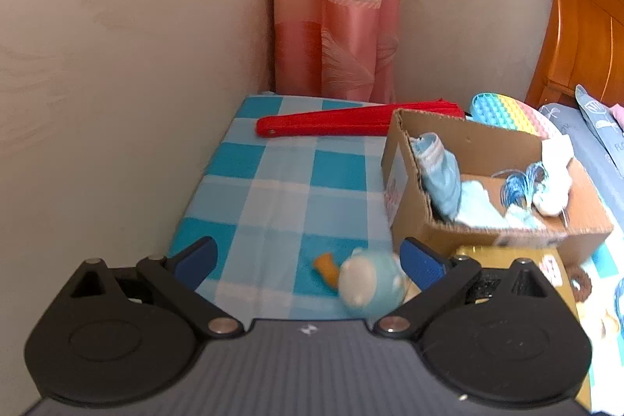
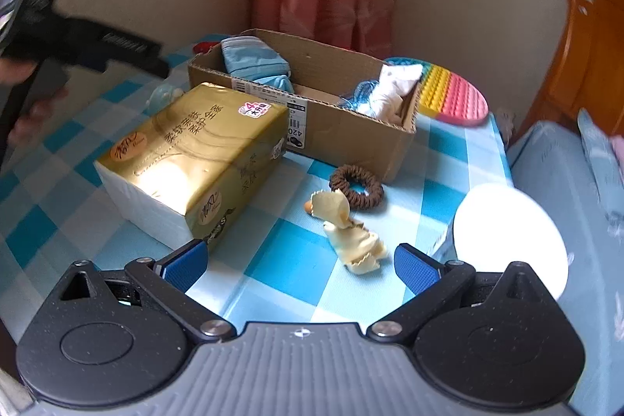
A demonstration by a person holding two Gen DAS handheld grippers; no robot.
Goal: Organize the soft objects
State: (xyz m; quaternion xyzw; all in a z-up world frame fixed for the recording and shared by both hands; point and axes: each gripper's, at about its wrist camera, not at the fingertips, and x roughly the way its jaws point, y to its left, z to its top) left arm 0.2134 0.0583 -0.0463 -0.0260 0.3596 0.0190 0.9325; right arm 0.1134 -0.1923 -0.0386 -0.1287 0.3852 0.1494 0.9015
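My left gripper [image 1: 310,260] stands open over the blue checked tablecloth [image 1: 273,190]. A small blue plush toy [image 1: 368,281] with a white face and an orange part lies between its fingers, close against the right pad [image 1: 423,264] and blurred. The cardboard box [image 1: 468,232] to its right holds light blue cloth [image 1: 440,178], blue string and a white item. My right gripper [image 2: 300,266] is open too, with nothing between its pads. Just ahead of it lie a pale yellow duck toy [image 2: 347,225] and a brown scrunchie [image 2: 357,186], in front of the box [image 2: 343,127].
A gold tissue pack [image 2: 195,158] lies left of the scrunchie, against the box. A red folded fan [image 1: 343,121] and a rainbow bubble mat [image 2: 452,92] lie behind the box. A white round object [image 2: 511,240] sits at the table's right edge, beside a bed. Walls and a curtain close the back.
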